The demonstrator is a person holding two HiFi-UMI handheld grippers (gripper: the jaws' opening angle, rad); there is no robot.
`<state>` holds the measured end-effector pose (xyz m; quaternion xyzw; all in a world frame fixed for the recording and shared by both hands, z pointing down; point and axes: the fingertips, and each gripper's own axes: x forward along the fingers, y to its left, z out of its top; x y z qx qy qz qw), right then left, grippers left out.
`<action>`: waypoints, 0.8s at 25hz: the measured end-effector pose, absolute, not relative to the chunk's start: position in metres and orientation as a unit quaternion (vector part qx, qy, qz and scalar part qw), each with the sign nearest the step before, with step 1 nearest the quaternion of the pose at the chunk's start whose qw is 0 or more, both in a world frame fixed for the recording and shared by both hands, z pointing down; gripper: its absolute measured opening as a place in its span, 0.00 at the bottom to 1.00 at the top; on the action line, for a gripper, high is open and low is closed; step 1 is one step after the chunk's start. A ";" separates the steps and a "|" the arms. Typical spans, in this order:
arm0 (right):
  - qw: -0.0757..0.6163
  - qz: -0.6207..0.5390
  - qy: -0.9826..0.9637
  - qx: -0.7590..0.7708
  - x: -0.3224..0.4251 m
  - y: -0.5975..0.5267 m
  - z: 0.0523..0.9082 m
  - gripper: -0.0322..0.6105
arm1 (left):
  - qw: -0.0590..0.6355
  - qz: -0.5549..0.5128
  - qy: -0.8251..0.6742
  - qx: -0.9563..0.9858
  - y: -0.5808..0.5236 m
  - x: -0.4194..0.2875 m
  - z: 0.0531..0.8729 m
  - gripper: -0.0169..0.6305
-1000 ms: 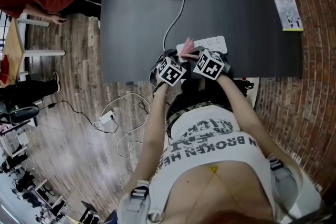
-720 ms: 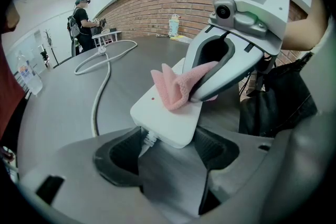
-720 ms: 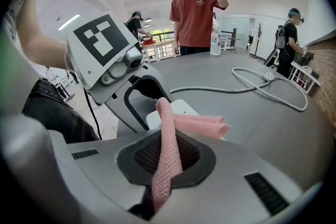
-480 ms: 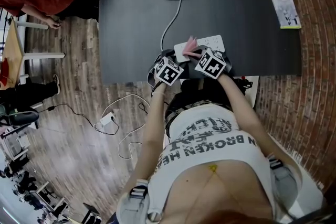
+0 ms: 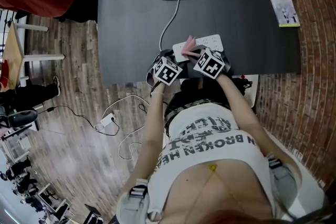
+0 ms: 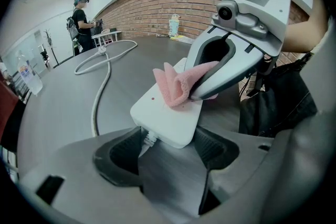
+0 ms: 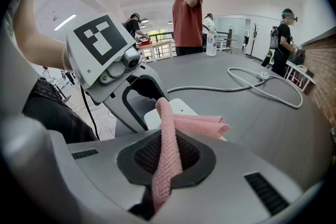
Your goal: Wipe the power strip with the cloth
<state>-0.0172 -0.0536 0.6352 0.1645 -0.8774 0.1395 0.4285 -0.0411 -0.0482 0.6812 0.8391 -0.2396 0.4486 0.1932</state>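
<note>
Right gripper (image 7: pixel 166 157) is clamped tight on the pink cloth (image 7: pixel 195 126), whose free end lies on the white strip (image 6: pixel 167 113) at the near edge of the table (image 5: pixel 131 18). Left gripper (image 6: pixel 169 150) is closed around the strip's cable end. I judge the cloth limp and light, best pinched at a fold. The strip looks stiff, smooth and likely to slide, so I'd hold it by that end. One cloth, one strip, one cable (image 5: pixel 173 13), two grippers.
</note>
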 end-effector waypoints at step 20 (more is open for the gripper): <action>0.417 0.167 -0.862 0.235 0.033 -0.066 0.637 0.08 | 0.192 0.451 -0.241 0.838 -0.049 -0.042 0.682 0.49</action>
